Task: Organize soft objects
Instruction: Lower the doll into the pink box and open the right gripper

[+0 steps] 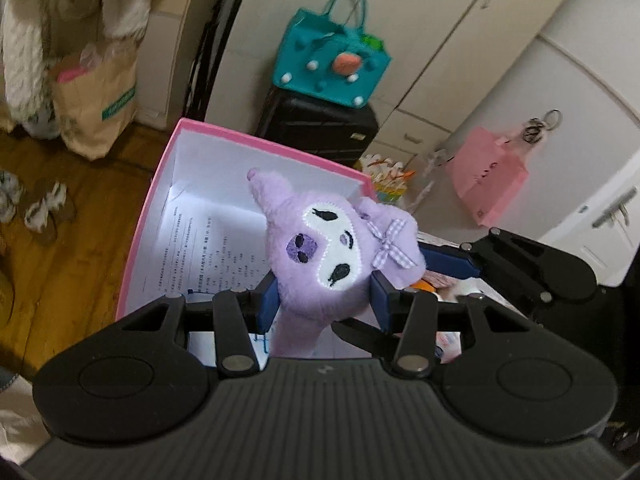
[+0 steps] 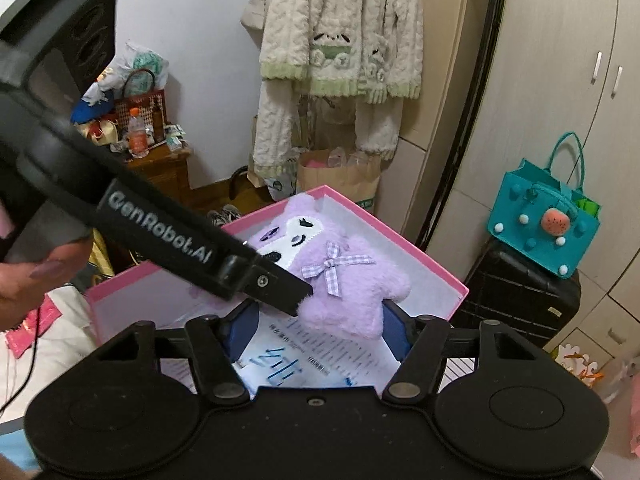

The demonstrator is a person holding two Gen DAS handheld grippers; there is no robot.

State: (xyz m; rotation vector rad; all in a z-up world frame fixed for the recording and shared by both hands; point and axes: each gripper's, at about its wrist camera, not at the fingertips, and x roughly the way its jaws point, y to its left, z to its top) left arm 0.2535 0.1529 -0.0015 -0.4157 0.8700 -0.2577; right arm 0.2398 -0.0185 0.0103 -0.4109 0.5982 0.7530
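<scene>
Left claw [image 1: 324, 300] clamps purple plush toy [image 1: 332, 248] over pink box [image 1: 160, 184] | right claw [image 2: 316, 326] apart, empty | drop pending.

The purple plush toy [image 1: 320, 248] hides its lower body behind the left tool [image 1: 323, 300]. Printed sheets [image 2: 320, 356] in the pink box [image 2: 424, 256] carry text too small to read. The hand [image 2: 24, 276] is cut by the left edge.
</scene>
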